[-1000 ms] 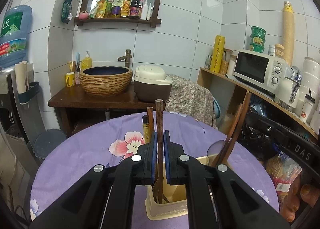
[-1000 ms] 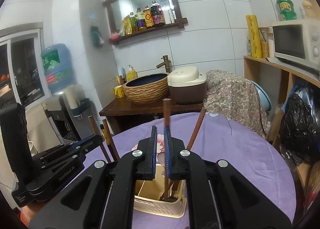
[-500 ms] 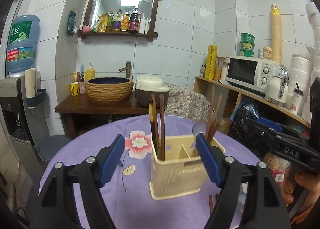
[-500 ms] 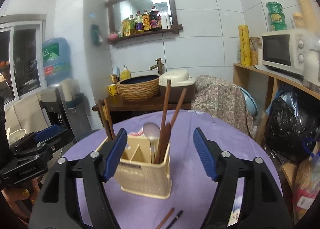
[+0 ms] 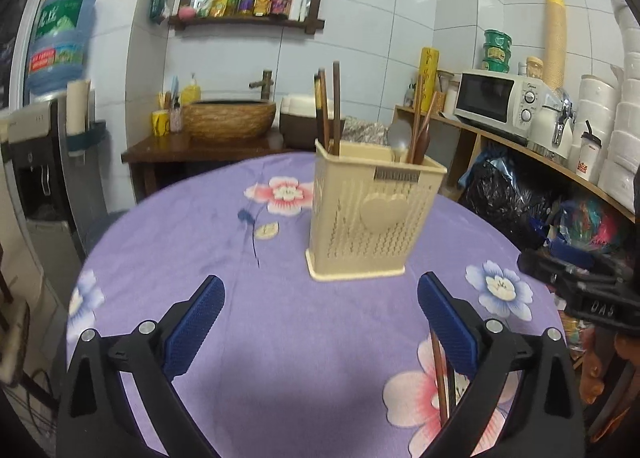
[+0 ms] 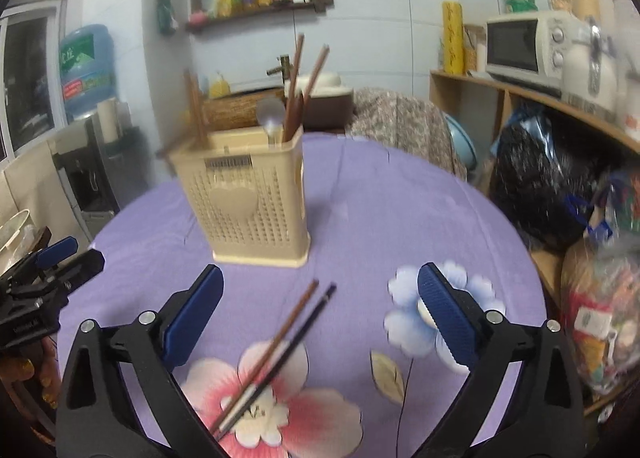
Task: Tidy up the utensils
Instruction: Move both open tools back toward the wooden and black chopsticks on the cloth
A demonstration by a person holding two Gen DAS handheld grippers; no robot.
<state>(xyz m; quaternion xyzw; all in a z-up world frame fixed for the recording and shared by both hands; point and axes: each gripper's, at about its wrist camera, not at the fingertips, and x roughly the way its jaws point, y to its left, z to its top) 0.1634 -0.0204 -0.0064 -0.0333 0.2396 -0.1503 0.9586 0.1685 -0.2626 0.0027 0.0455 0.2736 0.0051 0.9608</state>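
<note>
A beige plastic utensil holder (image 5: 376, 217) (image 6: 248, 197) stands on the purple flowered tablecloth (image 5: 280, 338). Brown chopsticks (image 5: 332, 109) stand in its left compartment. A spoon (image 5: 400, 135) and more chopsticks (image 5: 420, 117) stand on its right side. My left gripper (image 5: 320, 322) hangs in front of the holder, its jaws opening with nothing between them. My right gripper (image 6: 320, 318) is also opening. One brown chopstick (image 6: 280, 342) and one black chopstick (image 6: 308, 328) lie loose on the cloth under its gap, untouched by the pads.
A shelf with a microwave (image 5: 496, 101) and stacked cups runs along the right wall, with bags (image 6: 552, 185) below it. A wooden counter with a woven basin (image 5: 230, 117) and a rice cooker stands behind the table. A water dispenser (image 5: 40, 161) is at the left.
Both grippers were shut on chopsticks standing in the holder. They let go, opened wide, and drew back and down; the holder now stands farther ahead of both.
</note>
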